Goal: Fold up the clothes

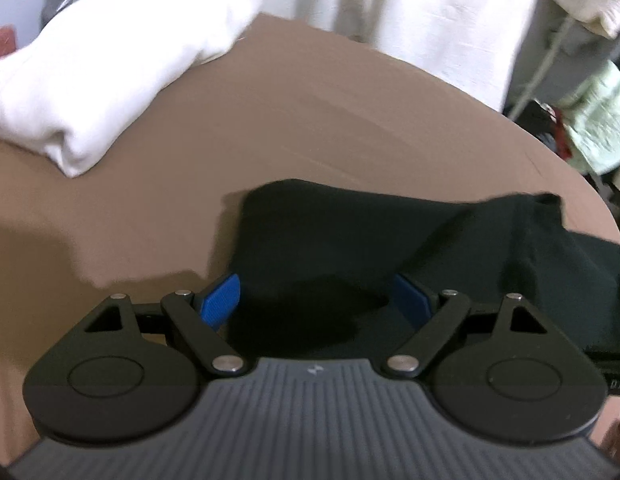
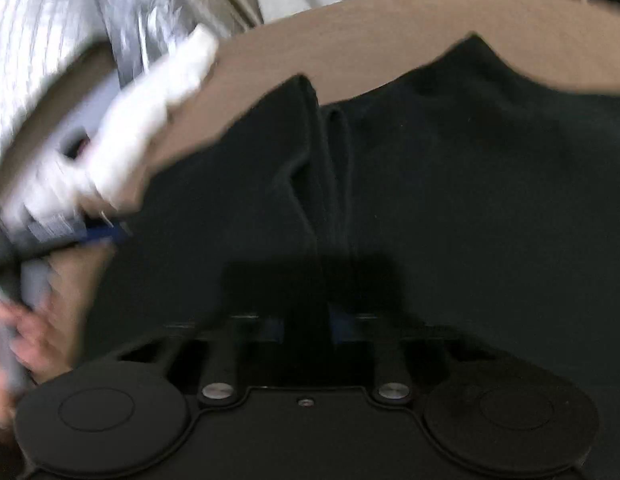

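A black garment (image 1: 349, 232) lies crumpled on the brown table (image 1: 310, 120). My left gripper (image 1: 315, 300) hovers over its near edge, jaws wide open, and the blue pads (image 1: 222, 300) are not pressing on the cloth. In the right wrist view the black garment (image 2: 449, 180) fills most of the picture, with a raised fold running down its middle. My right gripper (image 2: 306, 326) is nearly shut, and that fold sits pinched between its pads. A blurred hand (image 2: 34, 340) shows at the left edge, and above it one blue fingertip (image 2: 108, 234) at the garment's left edge.
A folded white garment (image 1: 110, 80) rests at the table's back left, also seen as the white garment (image 2: 150, 120) in the right wrist view. Pale fabric (image 1: 429, 20) hangs behind the table. Cluttered items (image 1: 589, 128) lie beyond the curved right edge.
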The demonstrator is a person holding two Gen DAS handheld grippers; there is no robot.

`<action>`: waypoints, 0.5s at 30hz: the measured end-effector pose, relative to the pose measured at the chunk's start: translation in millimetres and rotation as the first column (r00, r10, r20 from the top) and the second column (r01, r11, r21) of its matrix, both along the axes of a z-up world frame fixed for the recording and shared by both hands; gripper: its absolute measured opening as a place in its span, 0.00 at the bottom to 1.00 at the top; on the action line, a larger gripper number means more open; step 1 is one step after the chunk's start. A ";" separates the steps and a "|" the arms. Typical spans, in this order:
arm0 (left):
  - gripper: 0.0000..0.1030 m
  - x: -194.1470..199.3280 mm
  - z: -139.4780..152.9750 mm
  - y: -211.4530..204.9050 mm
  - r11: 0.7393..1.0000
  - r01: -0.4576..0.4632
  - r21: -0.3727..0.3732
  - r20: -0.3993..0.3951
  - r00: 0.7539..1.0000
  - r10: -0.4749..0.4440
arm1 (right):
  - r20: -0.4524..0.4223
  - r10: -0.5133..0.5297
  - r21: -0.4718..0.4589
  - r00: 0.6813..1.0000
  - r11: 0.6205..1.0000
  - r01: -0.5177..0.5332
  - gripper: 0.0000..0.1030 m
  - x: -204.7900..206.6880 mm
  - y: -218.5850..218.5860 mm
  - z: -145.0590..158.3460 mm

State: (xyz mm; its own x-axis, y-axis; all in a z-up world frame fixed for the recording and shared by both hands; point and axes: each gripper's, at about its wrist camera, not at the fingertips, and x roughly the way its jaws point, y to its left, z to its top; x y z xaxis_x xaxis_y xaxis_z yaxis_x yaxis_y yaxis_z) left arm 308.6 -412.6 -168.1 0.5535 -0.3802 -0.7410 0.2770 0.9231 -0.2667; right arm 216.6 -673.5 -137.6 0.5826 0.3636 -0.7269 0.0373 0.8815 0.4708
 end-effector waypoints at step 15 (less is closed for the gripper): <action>0.86 -46.9 -13.9 34.5 0.988 -0.053 0.148 -0.220 0.972 0.085 | 0.162 -0.079 -0.030 0.984 0.996 0.085 0.54 -76.0 -9.1 24.3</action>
